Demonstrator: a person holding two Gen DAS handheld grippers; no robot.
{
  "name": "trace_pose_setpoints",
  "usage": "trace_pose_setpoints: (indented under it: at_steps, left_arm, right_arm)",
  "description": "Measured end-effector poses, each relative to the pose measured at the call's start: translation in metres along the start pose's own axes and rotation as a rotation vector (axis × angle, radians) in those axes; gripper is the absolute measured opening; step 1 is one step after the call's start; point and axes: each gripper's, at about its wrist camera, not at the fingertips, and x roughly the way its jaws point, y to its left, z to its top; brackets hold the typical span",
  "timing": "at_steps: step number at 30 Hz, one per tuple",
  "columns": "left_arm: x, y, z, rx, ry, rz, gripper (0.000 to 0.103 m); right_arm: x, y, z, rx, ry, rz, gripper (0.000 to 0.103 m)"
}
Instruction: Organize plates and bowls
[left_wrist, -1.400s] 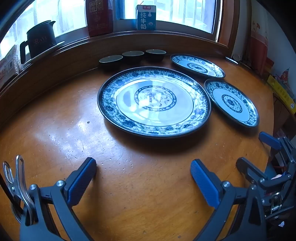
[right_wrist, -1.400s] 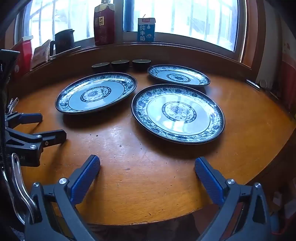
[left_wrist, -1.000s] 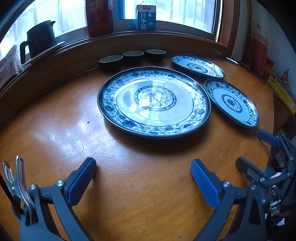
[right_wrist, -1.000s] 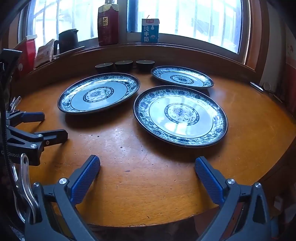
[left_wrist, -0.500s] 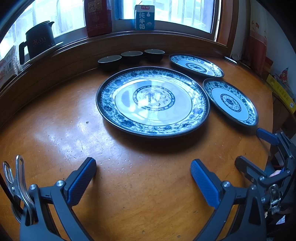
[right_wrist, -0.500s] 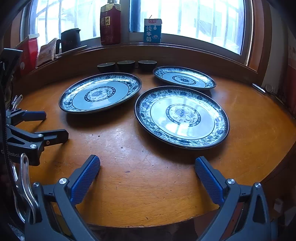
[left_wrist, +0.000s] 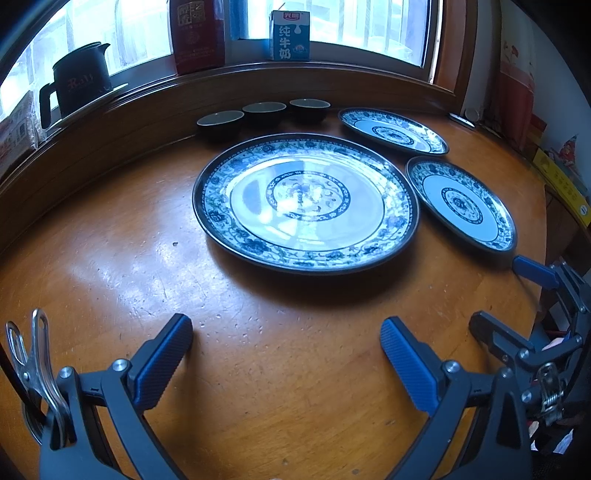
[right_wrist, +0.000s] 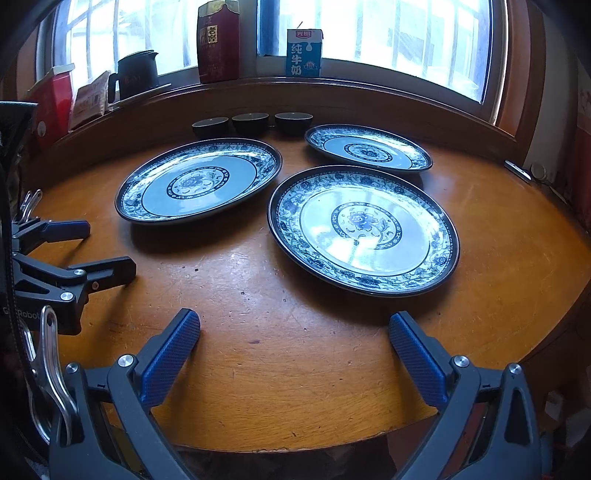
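1. Our right claw (right_wrist: 294, 350) hung wide open and empty over the near edge of the table (right_wrist: 288, 373); the nearest plate (right_wrist: 364, 229) lay straight ahead, a little to the right.
2. Our left claw (left_wrist: 286, 360), equally open and empty, faced the big plate (left_wrist: 306, 202) dead ahead.
3. A third plate (right_wrist: 368, 148) sat farther back on the right, with three dark bowls (right_wrist: 252, 122) in a row by the sill.
4. We judged each claw nearest to its own plate.

Black plastic frames, silver screws, blue ribbed pads on the fingers (left_wrist: 162, 363) of both grippers; metal spring clip (right_wrist: 50, 354) at left.
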Motion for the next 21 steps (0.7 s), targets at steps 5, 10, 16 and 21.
trace_pose_setpoints:
  at_steps: [5,10,16,21]
  left_arm:
    - [0.0002,0.0008,0.0003,0.000,0.001,-0.002,0.103]
    - [0.0003,0.0011,0.0004,0.001,0.001,-0.004,0.103]
    - [0.0002,0.0004,0.0002,0.001,0.000,-0.002,0.103]
    - [0.0002,0.0003,0.0001,0.000,0.000,-0.002,0.103]
  right_arm:
    - [0.0003,0.0007,-0.0001,0.007,-0.005,-0.008,0.103]
    - [0.0001,0.0006,0.0009,0.008,0.000,-0.009,0.103]
    - [0.0003,0.0007,0.0009,0.009,0.001,-0.010,0.103]
    - [0.0000,0.0004,0.0000,0.007,0.004,-0.010,0.103]
